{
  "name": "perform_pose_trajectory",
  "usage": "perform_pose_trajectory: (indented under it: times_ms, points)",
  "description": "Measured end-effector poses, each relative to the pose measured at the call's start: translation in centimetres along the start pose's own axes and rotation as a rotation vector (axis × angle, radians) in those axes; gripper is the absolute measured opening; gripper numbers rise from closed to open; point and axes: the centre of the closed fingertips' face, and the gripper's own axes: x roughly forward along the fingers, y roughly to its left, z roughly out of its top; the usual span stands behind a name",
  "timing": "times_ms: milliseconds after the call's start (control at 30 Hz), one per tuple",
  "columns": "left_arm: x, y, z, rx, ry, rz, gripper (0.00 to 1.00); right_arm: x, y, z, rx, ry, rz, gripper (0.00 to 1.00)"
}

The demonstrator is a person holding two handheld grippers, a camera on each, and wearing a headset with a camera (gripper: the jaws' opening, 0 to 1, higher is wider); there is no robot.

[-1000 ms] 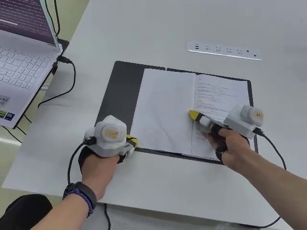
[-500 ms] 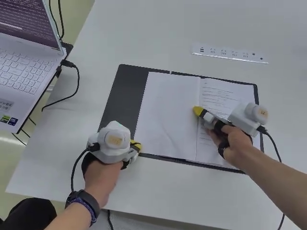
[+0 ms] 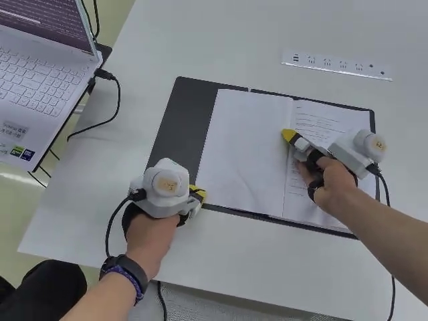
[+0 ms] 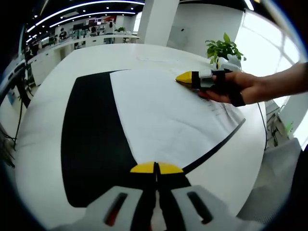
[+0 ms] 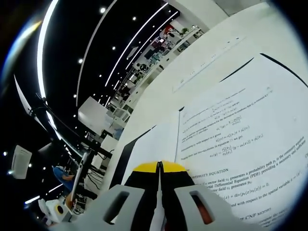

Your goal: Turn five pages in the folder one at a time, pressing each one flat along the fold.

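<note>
One black folder (image 3: pixel 180 127) lies open flat on the white desk (image 3: pixel 221 40). Its long axis runs left to right, and the fold points away from the person. Two pages face up: one blank page (image 3: pixel 244 147) and one printed page (image 3: pixel 334 124) with a legible heading ending "EQUATION". The right gripper (image 3: pixel 289 136) is at the fold, fingers (image 5: pixel 144 169) closed together, holding nothing. The left gripper (image 3: pixel 197 196) is at the folder's near left edge, fingers closed and empty. One laptop (image 3: pixel 40 73) stands left of the folder, and one power strip (image 3: pixel 338 65) lies beyond it.

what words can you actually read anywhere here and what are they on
"EQUATION" closes a heading on the printed page, in the right gripper view.
"Differential Equation (PDE) providing a necessary" runs below it on that page.
The page's formulas: too small to read.
The laptop screen and stickers: blurred.
The power strip markings: too small.
</note>
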Motion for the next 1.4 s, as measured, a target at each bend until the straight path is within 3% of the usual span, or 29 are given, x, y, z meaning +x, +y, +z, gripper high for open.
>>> perform_pose_trajectory:
  times_ms: [933, 1200, 1233, 1400]
  points:
    - [0.0, 0.1, 0.0, -0.005, 0.0, -0.01, 0.0, 3.2, -1.8, 3.7, 0.06, -0.131, -0.065, 0.0]
    - [0.0, 0.2, 0.0, -0.004, 0.002, -0.01, 0.0, 4.3, -1.7, 4.5, 0.028, -0.113, -0.076, 0.0]
    - [0.0, 0.2, 0.0, -0.004, 0.002, -0.01, 0.0, 5.3, -2.4, 5.2, 0.013, -0.101, -0.078, 0.0]
    - [0.0, 0.2, -0.1, -0.004, 0.003, -0.008, 0.0, 6.2, -3.2, 5.8, 0.011, -0.09, -0.078, 0.0]
